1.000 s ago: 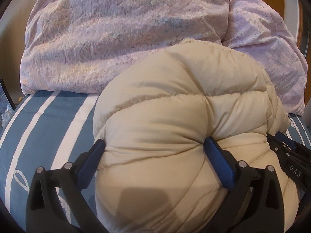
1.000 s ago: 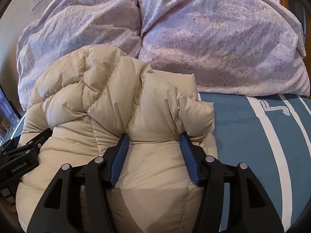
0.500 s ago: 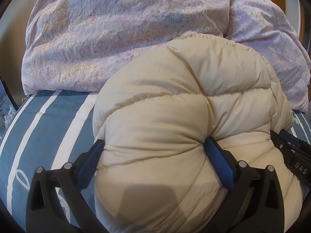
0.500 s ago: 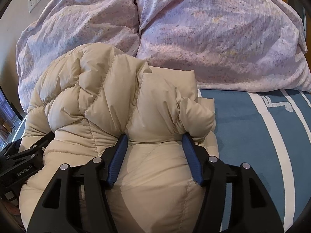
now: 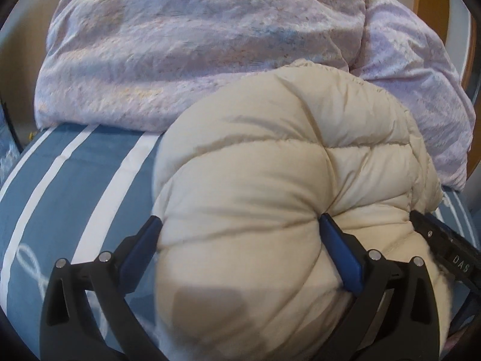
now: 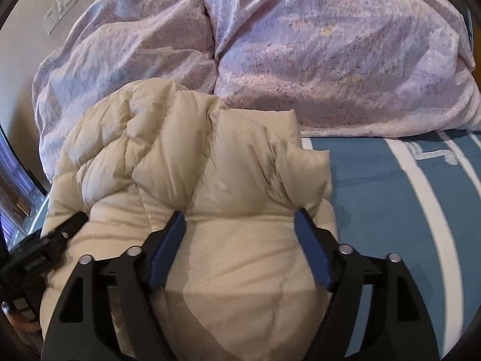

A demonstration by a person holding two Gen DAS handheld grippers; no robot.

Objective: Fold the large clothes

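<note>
A cream quilted puffer jacket (image 5: 270, 165) is bundled into a thick roll above the blue striped bed. My left gripper (image 5: 240, 225) is shut on the roll's left end, its blue pads pressed into the padding on both sides. My right gripper (image 6: 240, 219) is shut on the jacket (image 6: 210, 165) at the roll's right end, pads dug into the fabric. The right gripper's black body shows at the right edge of the left wrist view (image 5: 445, 246). The left gripper's body shows at the left edge of the right wrist view (image 6: 45, 243).
A crumpled lilac duvet (image 5: 195, 45) is piled across the back of the bed, also in the right wrist view (image 6: 330, 45). The blue sheet with white stripes (image 5: 75, 174) lies below, also to the right (image 6: 405, 195). A wall socket (image 6: 60, 7) is at upper left.
Both grippers have carried the jacket bundle forward toward the duvet and slightly lower. Their hold on it is unchanged.
</note>
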